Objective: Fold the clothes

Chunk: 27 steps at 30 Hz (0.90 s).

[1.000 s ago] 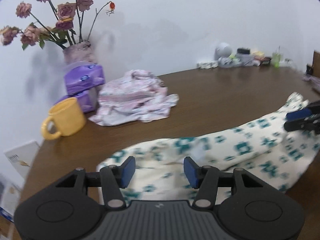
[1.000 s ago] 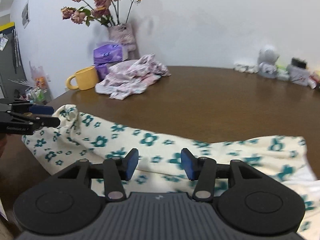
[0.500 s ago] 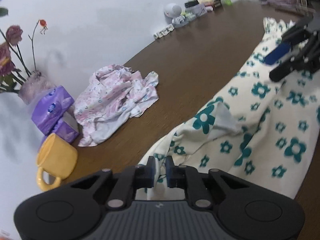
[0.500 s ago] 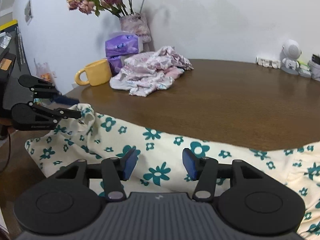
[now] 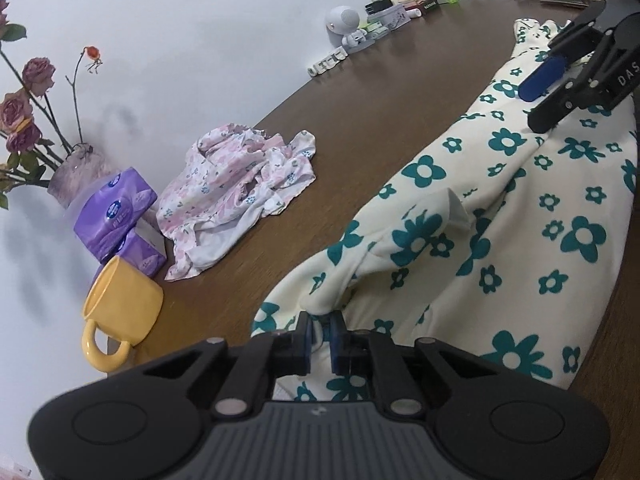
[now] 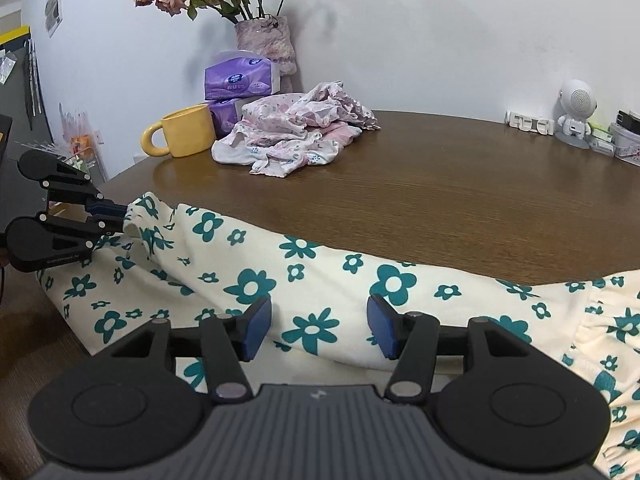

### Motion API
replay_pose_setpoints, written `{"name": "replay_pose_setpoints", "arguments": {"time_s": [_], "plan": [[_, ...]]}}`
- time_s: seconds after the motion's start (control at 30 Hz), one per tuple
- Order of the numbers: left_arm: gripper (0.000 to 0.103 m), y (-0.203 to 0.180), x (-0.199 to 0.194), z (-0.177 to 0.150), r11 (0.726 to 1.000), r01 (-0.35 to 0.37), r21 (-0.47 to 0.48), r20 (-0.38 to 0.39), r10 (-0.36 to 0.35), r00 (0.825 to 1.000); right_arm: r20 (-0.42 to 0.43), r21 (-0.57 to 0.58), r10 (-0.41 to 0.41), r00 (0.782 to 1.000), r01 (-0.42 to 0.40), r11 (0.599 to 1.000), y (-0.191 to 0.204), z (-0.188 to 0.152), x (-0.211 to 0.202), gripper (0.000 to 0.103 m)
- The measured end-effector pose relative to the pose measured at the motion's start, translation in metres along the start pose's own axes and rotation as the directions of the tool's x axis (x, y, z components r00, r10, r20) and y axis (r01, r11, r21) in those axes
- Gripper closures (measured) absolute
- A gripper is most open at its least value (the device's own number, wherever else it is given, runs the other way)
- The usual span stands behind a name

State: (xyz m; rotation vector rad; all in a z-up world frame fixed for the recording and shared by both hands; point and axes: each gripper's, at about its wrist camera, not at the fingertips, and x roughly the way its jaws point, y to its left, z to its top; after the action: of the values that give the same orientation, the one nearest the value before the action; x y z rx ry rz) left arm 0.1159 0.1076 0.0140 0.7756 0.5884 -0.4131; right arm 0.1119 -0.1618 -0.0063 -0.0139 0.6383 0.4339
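Observation:
A cream garment with teal flowers (image 5: 480, 240) lies stretched along the near edge of the brown table (image 6: 440, 168). My left gripper (image 5: 320, 328) pinches a bunched fold at the garment's left end between its blue pads, and its jaws are opening slightly. The right wrist view shows that same left gripper (image 6: 116, 216) at the cloth's left tip. My right gripper (image 6: 318, 320) hovers open over the middle of the garment (image 6: 320, 264), its pads clear of the cloth. In the left wrist view the right gripper (image 5: 536, 100) sits above the far end.
A crumpled pink floral garment (image 6: 296, 132) lies further back on the table. Beside it stand a yellow mug (image 6: 186, 130), purple tissue packs (image 6: 236, 80) and a vase of dried roses (image 6: 266, 44). A small white robot figure (image 6: 576, 108) and clutter line the far right.
My left gripper has shut on the garment's end, rolled and sunk a little. My right gripper has slid left along the cloth, its jaws slightly wider.

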Motion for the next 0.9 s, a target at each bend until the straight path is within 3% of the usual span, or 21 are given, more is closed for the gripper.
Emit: {"name": "replay_pose_setpoints", "arguments": {"time_s": [0.17, 0.33, 0.47, 0.63, 0.7, 0.8, 0.9], "plan": [[0.075, 0.031, -0.013, 0.006, 0.992, 0.041, -0.12, 0.023, -0.039, 0.999, -0.001, 0.002, 0.004, 1.0, -0.004, 1.0, 0.0, 0.0, 0.001, 0.045], [0.073, 0.06, -0.012, 0.021, 0.99, 0.056, -0.126, 0.036, -0.052, 0.998, -0.004, -0.008, 0.006, 1.0, -0.006, 1.0, 0.003, 0.0, 0.001, 0.04], [0.07, 0.067, 0.002, 0.031, 0.982, 0.186, -0.002, 0.044, -0.186, 0.982, -0.003, -0.003, 0.013, 1.0, -0.013, 1.0, 0.002, 0.0, 0.0, 0.04], [0.07, 0.06, 0.024, 0.032, 0.934, 0.31, 0.177, -0.034, -0.309, 0.95, -0.002, 0.002, 0.017, 1.0, -0.017, 1.0, 0.001, -0.001, -0.001, 0.039], [0.071, 0.06, 0.03, 0.031, 0.911, 0.36, 0.2, -0.061, -0.356, 0.933, -0.004, -0.003, 0.016, 1.0, -0.016, 1.0, 0.002, -0.001, -0.001, 0.038], [0.085, 0.059, 0.032, 0.027, 0.886, 0.412, 0.212, -0.077, -0.405, 0.911, -0.006, -0.008, 0.015, 1.0, -0.015, 1.0, 0.003, 0.0, 0.0, 0.037], [0.093, 0.056, 0.025, 0.021, 0.896, 0.387, 0.219, -0.059, -0.384, 0.921, -0.007, -0.011, 0.014, 1.0, -0.014, 1.0, 0.004, 0.0, 0.0, 0.036]]}}
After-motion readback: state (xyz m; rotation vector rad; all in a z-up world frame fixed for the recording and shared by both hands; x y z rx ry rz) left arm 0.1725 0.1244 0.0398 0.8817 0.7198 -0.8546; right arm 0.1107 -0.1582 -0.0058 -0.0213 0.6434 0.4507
